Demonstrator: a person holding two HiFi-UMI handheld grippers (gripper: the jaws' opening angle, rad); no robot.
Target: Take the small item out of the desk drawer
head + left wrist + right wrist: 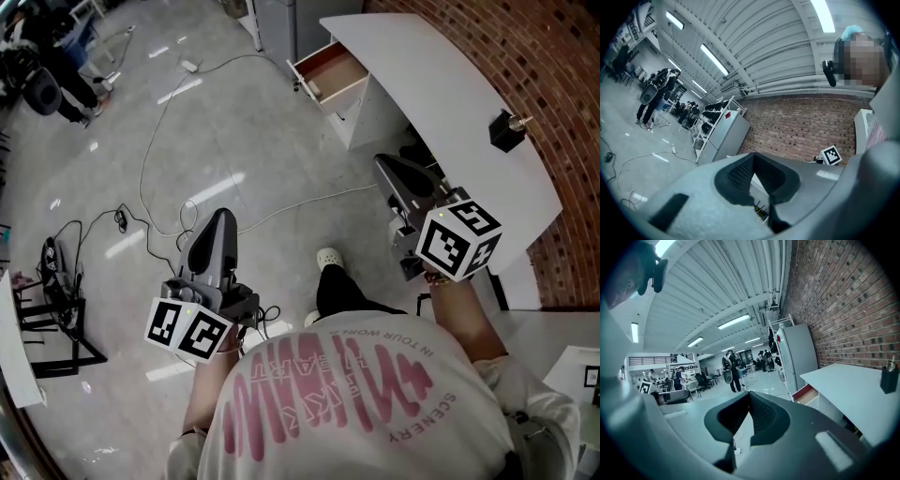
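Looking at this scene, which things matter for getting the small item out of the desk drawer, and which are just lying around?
For the job: open drawer; white desk; left gripper and right gripper, both shut and empty. The small item itself isn't visible.

Lying about: black pen holder on the desk; floor cables; grey cabinet.

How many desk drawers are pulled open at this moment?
1: the drawer at the far end of the white desk, standing well out from its front. Further drawers may be hidden from these angles.
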